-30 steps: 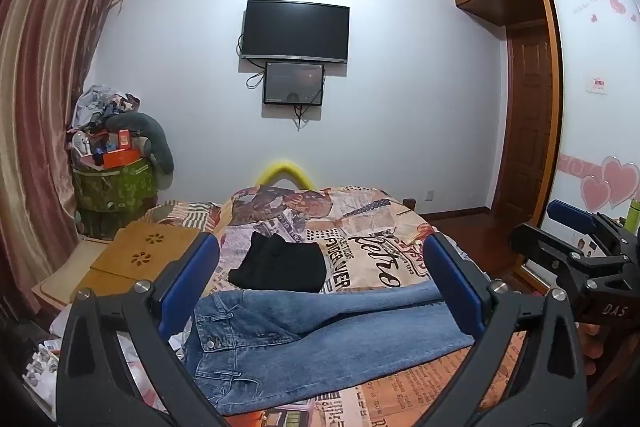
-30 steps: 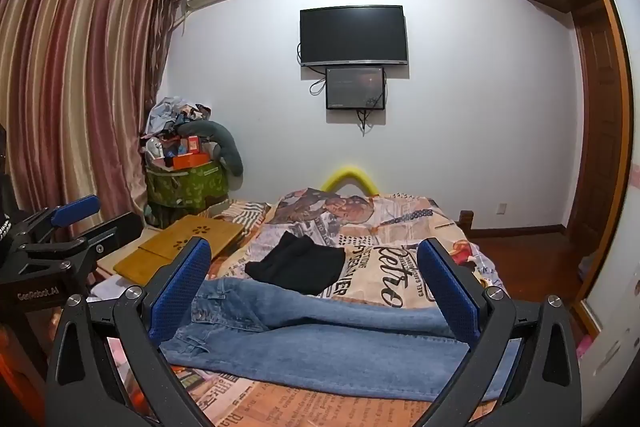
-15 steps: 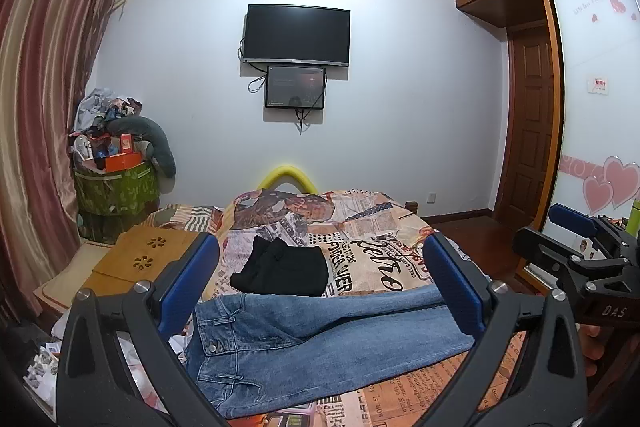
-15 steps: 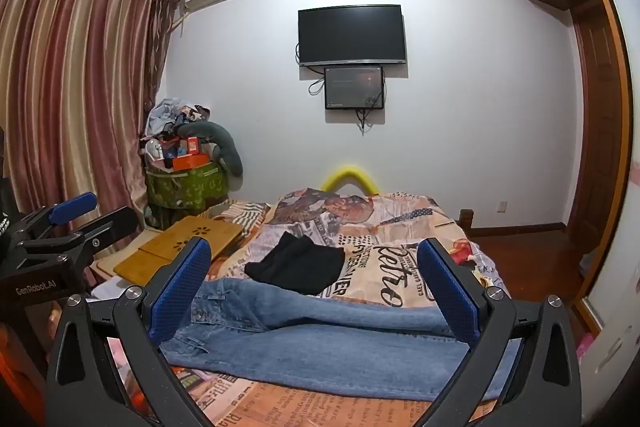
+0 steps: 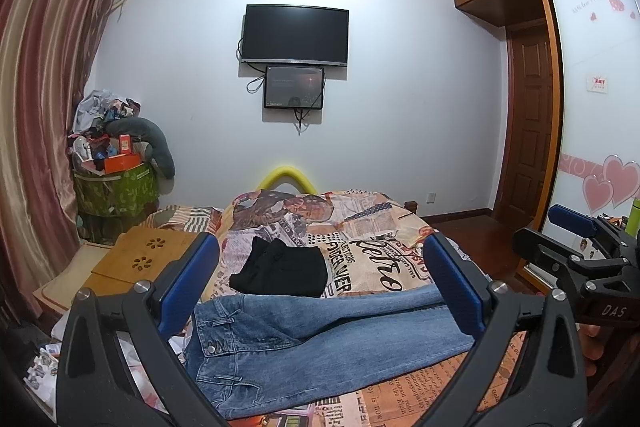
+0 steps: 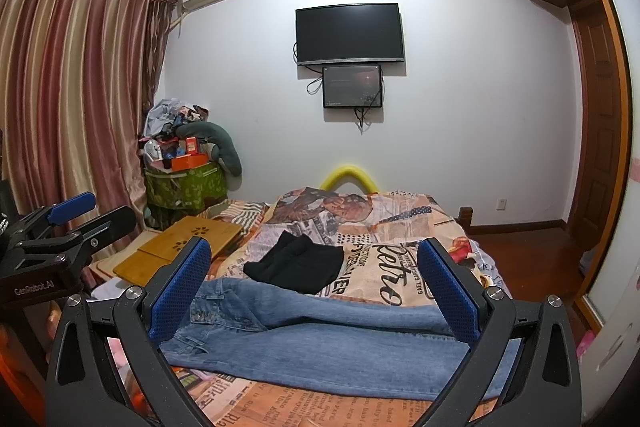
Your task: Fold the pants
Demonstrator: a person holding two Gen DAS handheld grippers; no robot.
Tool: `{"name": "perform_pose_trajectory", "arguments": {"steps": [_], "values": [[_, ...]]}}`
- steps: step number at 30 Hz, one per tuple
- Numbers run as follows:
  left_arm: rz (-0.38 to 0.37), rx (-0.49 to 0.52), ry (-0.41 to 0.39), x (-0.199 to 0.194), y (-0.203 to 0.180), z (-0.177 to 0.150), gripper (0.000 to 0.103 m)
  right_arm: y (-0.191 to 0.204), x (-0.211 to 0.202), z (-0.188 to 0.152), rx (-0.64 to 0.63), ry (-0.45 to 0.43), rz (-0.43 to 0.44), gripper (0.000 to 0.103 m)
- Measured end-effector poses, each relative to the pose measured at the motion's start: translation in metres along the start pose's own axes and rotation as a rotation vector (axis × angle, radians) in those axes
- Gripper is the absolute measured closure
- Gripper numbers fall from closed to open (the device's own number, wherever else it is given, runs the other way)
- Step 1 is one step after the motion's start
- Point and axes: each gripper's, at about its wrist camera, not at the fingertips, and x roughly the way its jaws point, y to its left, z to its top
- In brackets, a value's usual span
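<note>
Blue jeans (image 5: 320, 343) lie flat across the near end of the bed, waistband to the left, legs running right; they also show in the right wrist view (image 6: 332, 343). My left gripper (image 5: 320, 283) is open and empty, held above and in front of the jeans. My right gripper (image 6: 314, 285) is open and empty, likewise above the jeans. The right gripper shows at the right edge of the left wrist view (image 5: 580, 247); the left gripper shows at the left edge of the right wrist view (image 6: 60, 227).
A folded black garment (image 5: 282, 269) lies on the newspaper-print bedspread (image 5: 372, 239) just beyond the jeans. A wooden lap desk (image 5: 136, 259) sits at the bed's left. A cluttered green bin (image 5: 116, 187), curtains and a wardrobe (image 5: 592, 107) flank the bed.
The left wrist view has tilted down a little and shifted slightly. The jeans have not moved and both grippers stay open.
</note>
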Motion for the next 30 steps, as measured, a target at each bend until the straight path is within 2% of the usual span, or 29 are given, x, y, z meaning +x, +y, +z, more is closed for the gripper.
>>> {"name": "perform_pose_trajectory", "arguments": {"steps": [30], "values": [[-0.004,-0.006,0.006,0.0072,-0.0040,-0.0010,0.000,-0.0022,-0.0016,0.0001,-0.001,-0.002,-0.002,0.001]]}}
